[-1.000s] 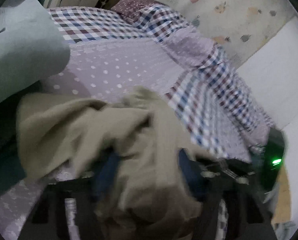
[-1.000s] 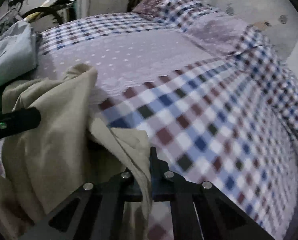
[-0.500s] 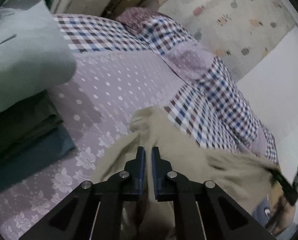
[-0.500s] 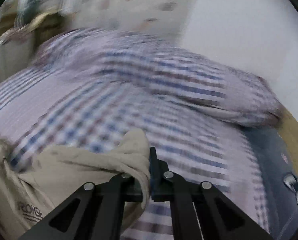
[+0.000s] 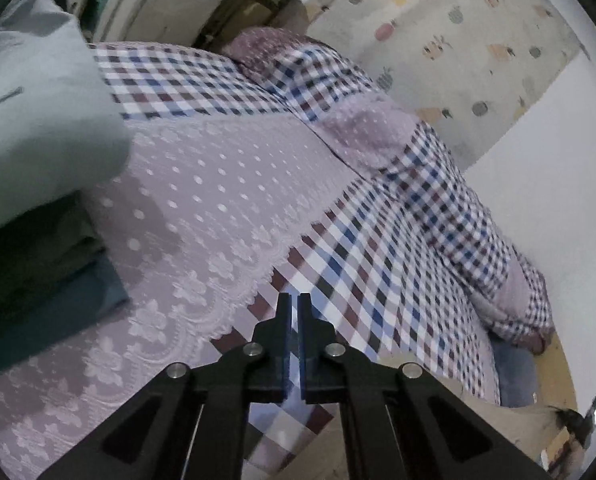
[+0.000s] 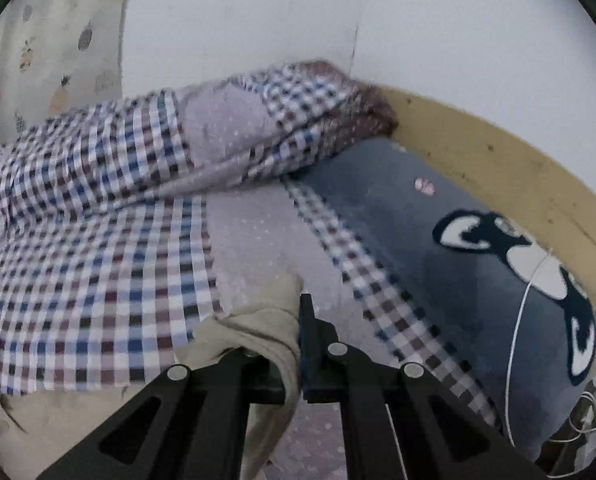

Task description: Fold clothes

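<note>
since half a second ago the beige garment has slipped out from in front of the left gripper (image 5: 292, 306): its fingers (image 5: 284, 312) now stand almost together with only a thin slit between them and nothing in it, over the seam where the lilac lace-edged cover (image 5: 202, 216) meets the checked bedspread (image 5: 377, 272). only a pale beige strip shows low at the right of the left wrist view, well apart from those fingers; whether it is the garment i cannot tell. to the left lies a stack of folded clothes (image 5: 38, 264), dark green over teal, with a pale grey-green folded piece (image 5: 38, 112) on top. a rolled checked quilt (image 5: 437, 168) runs along the wall side, under a curtain printed with pineapples (image 5: 457, 36).

the right gripper (image 6: 298, 312) has swung toward the corner of the bed. its fingers (image 6: 306, 320) are clamped on a fold of the beige garment (image 6: 266, 320), which bunches over the left finger, hides it, and hangs down between the black arms toward the lower left, where more of it lies on the checked bedspread (image 6: 98, 280). just right of the fingers lies a dark blue pillow with a panda print (image 6: 477, 264), a thin white cable (image 6: 515, 340) across it, and a tan wooden bed frame (image 6: 497, 164) behind it. the rolled quilt (image 6: 218, 132) lies against the white wall.
</note>
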A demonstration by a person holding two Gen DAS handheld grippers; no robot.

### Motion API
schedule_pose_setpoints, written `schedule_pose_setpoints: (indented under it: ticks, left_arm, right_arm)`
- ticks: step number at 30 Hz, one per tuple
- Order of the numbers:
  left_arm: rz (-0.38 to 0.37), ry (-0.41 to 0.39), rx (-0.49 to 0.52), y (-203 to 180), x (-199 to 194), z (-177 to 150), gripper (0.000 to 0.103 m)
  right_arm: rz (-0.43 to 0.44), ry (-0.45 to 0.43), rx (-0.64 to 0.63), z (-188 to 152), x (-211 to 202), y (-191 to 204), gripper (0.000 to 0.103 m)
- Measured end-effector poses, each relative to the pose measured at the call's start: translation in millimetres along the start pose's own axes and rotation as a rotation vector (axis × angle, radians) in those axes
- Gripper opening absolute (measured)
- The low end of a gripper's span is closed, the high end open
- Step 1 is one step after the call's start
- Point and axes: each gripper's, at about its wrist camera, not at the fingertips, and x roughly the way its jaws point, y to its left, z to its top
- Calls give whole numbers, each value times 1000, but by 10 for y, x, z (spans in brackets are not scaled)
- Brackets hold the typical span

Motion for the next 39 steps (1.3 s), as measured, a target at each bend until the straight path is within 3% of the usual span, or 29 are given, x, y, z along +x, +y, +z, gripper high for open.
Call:
schedule_pose_setpoints:
  ticks: [4,6,8,9,10,11,13,16,20,27,35,39]
  left_arm:
    - [18,60,46,-125,131,-84,4]
    - [18,77,49,-165,169,-110,12]
    - [13,83,51,-184,180,-124,33]
    - [12,81,51,-187,173,-127,38]
    - [11,79,50,-184,166,-123,47]
    - [10,76,50,-180,158,-120,55]
    - [13,73,43,-155,142,-111,61]
    - [15,77,31,-109,141,-88,63]
    - [3,71,2,-12,98,-47,63]
    - [-55,48,-55,168,-69,34,63]
    - [-49,-13,-62,407,-320,244,63]
    - [-54,-29,-92,584,-426,361,63]
  right_arm:
    - [-49,133,-48,-333,325,-94,2]
    - [-65,206,-57,-559,492,-171,4]
    - [-67,277,-50,-799,630,-274,6]
    - [-64,310,-42,-917,681,-328,9]
    - [-61,344,-34,-1035,733,-382,16]
    - [-66,350,-24,-1131,717,-440,21]
    - [-80,356,-6,-1310,658,-535,44]
    - [-70,318,10,-1461,439,-560,47]
    - [33,257,-2,-1635,42,-279,49]
    - [350,208,-138,-1950,-782,905,52]
    - [758,204,-429,-2002,-1785,2726,52]
    - [884,182,-631,-2208,-2307,3393,52]
